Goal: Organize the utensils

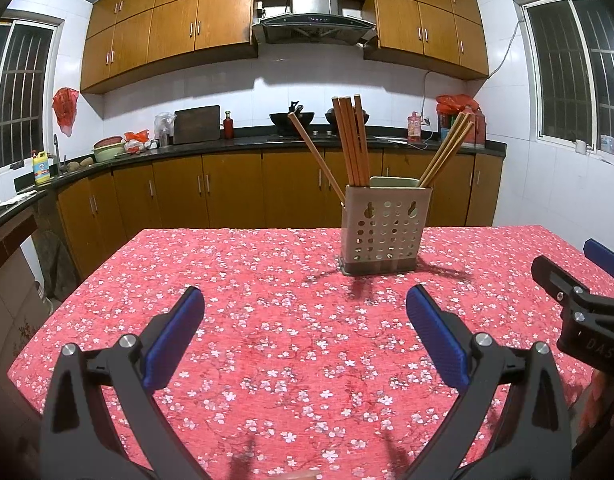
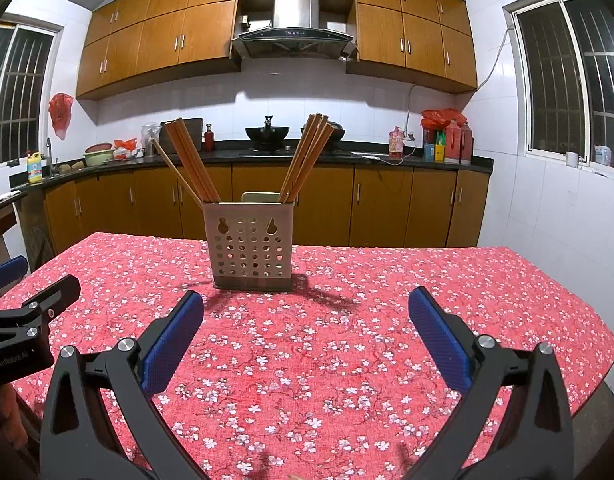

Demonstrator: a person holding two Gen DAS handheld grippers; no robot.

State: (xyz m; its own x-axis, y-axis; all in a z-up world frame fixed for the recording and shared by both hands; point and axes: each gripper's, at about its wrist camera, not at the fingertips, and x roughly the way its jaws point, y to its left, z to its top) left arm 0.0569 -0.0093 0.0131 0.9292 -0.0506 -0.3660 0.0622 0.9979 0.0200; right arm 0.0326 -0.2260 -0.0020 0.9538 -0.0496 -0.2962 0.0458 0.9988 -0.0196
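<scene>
A beige perforated utensil holder (image 1: 381, 230) stands upright on the red floral tablecloth (image 1: 267, 320). Several wooden chopsticks (image 1: 351, 140) stand in it, leaning left and right. In the right wrist view the holder (image 2: 249, 246) is ahead and a little left, with its chopsticks (image 2: 191, 160) fanned out. My left gripper (image 1: 305, 336) is open and empty, short of the holder and to its left. My right gripper (image 2: 305, 338) is open and empty, short of the holder. Each gripper shows at the edge of the other's view, the right one (image 1: 579, 300) and the left one (image 2: 31, 320).
The table sits in a kitchen. A black counter (image 1: 247, 142) with wooden cabinets runs behind it, holding woks (image 1: 293, 118), bottles and bags. Table edges drop off at left (image 1: 47, 320) and right (image 2: 603, 340). Windows are on both side walls.
</scene>
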